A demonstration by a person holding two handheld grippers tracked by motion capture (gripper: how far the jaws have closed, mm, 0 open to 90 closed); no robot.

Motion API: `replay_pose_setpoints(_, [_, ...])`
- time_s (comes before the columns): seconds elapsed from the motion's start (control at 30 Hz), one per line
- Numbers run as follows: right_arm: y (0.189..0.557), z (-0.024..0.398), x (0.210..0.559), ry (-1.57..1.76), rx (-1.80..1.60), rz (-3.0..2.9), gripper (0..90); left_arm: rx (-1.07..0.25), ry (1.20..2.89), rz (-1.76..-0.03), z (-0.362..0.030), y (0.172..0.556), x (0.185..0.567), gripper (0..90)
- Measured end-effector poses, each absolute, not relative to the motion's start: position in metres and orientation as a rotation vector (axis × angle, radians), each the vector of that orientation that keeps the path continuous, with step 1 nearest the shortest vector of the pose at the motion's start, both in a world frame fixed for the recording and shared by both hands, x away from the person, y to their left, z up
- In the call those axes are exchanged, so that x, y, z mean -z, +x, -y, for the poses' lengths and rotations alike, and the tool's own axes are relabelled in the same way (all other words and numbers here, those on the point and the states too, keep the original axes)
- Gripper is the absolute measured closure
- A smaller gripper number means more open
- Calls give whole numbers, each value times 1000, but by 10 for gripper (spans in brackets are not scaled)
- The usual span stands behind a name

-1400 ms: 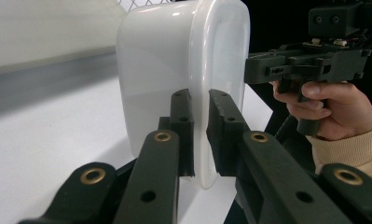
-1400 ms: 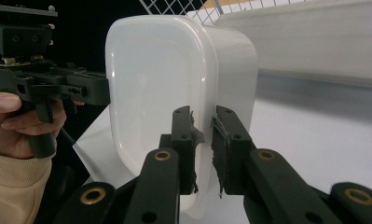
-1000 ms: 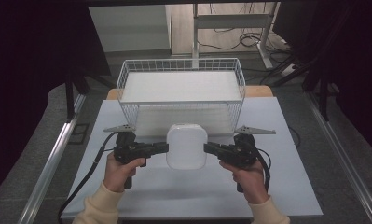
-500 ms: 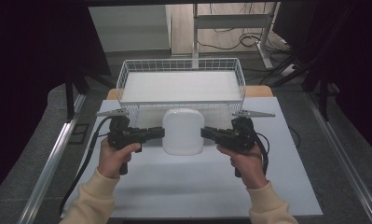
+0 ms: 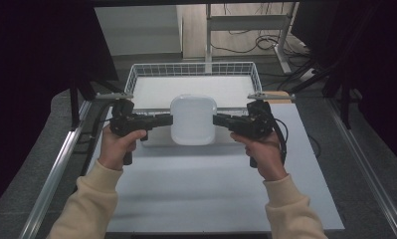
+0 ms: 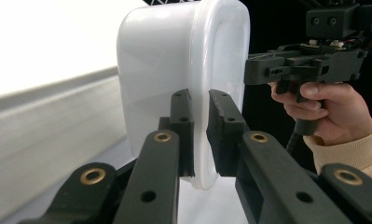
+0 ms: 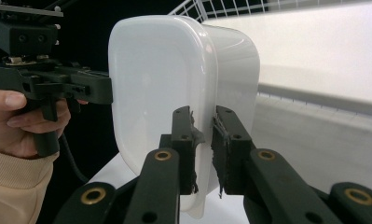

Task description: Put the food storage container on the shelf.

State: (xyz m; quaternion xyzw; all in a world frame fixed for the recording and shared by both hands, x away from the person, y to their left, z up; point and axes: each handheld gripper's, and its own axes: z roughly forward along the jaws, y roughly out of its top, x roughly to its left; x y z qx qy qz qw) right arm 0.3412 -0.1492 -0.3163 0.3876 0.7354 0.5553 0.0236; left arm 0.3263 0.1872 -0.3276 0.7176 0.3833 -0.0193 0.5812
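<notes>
You've got the white plastic tub (image 5: 193, 120) pinched by its rim on both sides, left gripper (image 5: 167, 119) and right gripper (image 5: 217, 120) each clamped on the lip, and it hangs between them above the table (image 5: 211, 189), right at the near edge of the wire basket (image 5: 193, 69). Looks like you're mid-carry, probably heading into the basket, though that's my guess. Next move needs both hands travelling level together so the rim doesn't slip. The tub's smooth, glossy, rounded at the corners; the right pads (image 7: 219, 140) look frayed, so grip may be so-so.
</notes>
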Motion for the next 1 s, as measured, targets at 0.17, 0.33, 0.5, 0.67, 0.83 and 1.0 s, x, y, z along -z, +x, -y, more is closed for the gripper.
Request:
replay_pose_setpoints(0.17, [349,147,303,1180,-1717,-2275,792,22,1678,-891,-189,335,312,811])
replay_pose_setpoints(0.33, [363,144,287,1164,-1727,-2275,794,8,1677,-884,-192,346,300,810])
replay_pose_setpoints(0.5, [374,143,281,1167,-1719,-2286,794,12,1671,-889,-194,359,295,810])
replay_pose_setpoints(0.67, [391,141,271,1181,-1702,-2315,796,37,1663,-896,-196,374,292,810])
replay_pose_setpoints(0.83, [403,140,268,1192,-1699,-2327,797,48,1669,-916,-197,388,287,809])
replay_pose_setpoints(1.0, [416,137,264,1217,-1667,-2342,797,63,1679,-952,-197,403,286,807])
